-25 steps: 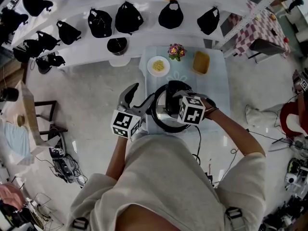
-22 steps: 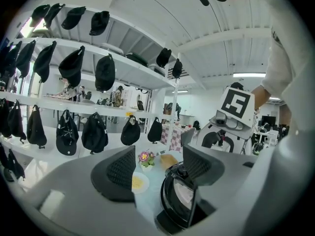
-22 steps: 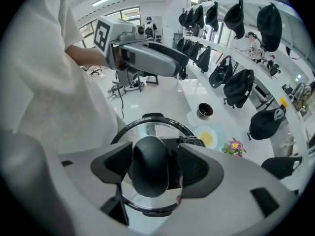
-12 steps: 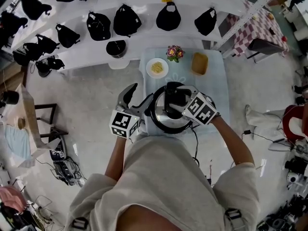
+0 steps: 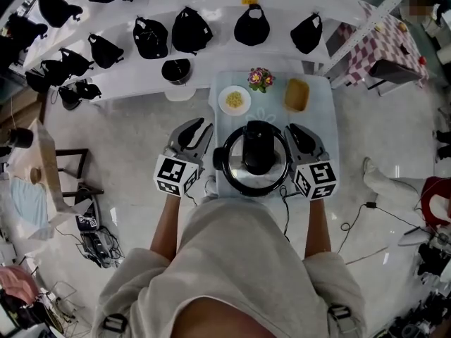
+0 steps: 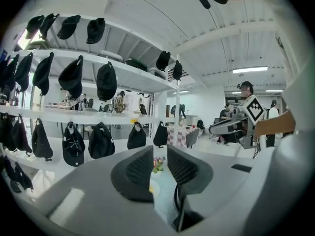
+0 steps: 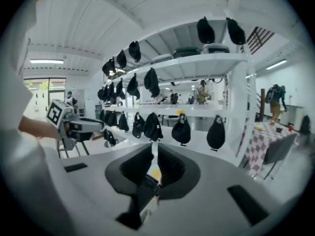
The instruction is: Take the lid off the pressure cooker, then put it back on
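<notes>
Lid (image 5: 258, 146) sits on the cooker (image 5: 232, 178), centred on the worktop (image 5: 317, 118). 2 empty claws flank it, apparently parked clear: left claw (image 5: 199, 127) just narrowed to a gap, right claw (image 5: 296, 131) to a slit.

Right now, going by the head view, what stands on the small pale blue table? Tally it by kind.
pressure cooker, lid on: 1
white plate of yellow food: 1
flower bunch: 1
yellow tray: 1
Total: 4
</notes>
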Available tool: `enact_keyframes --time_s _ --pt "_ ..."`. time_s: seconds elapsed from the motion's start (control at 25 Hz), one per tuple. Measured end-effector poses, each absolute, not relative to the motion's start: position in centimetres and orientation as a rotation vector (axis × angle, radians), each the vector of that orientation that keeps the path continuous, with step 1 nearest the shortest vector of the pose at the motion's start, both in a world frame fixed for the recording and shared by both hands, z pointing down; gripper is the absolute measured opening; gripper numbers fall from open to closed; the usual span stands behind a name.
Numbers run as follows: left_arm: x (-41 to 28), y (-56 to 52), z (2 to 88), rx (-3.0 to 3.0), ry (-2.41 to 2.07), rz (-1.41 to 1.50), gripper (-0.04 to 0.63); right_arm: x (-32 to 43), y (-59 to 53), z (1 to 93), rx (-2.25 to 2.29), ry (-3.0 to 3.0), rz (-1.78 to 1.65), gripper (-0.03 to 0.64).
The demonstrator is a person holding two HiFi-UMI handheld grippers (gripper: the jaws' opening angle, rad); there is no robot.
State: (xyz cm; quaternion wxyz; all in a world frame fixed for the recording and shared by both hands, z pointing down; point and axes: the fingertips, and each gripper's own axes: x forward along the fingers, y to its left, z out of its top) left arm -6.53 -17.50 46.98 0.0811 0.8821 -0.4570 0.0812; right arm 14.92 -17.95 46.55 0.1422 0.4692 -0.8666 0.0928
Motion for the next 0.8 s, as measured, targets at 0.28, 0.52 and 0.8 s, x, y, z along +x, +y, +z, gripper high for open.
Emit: enact_keyframes --time_s 0.28,0.52,0.8 --pt "-8.2 -18.1 47.2 2.591 -1.432 0.240 0.015 18.8 -16.8 47.6 1.569 -2.403 0.310 0.001" --pt "-7.9 -17.8 48.2 2.576 -1.422 0.266 0.015 19.1 -16.4 48.1 1.575 -2.396 0.337 0.001" --pt "-7.7 -17.5 48.2 2.577 -1.411 0.268 0.015 18.5 -16.8 47.7 1.564 -2.388 0.300 0.000"
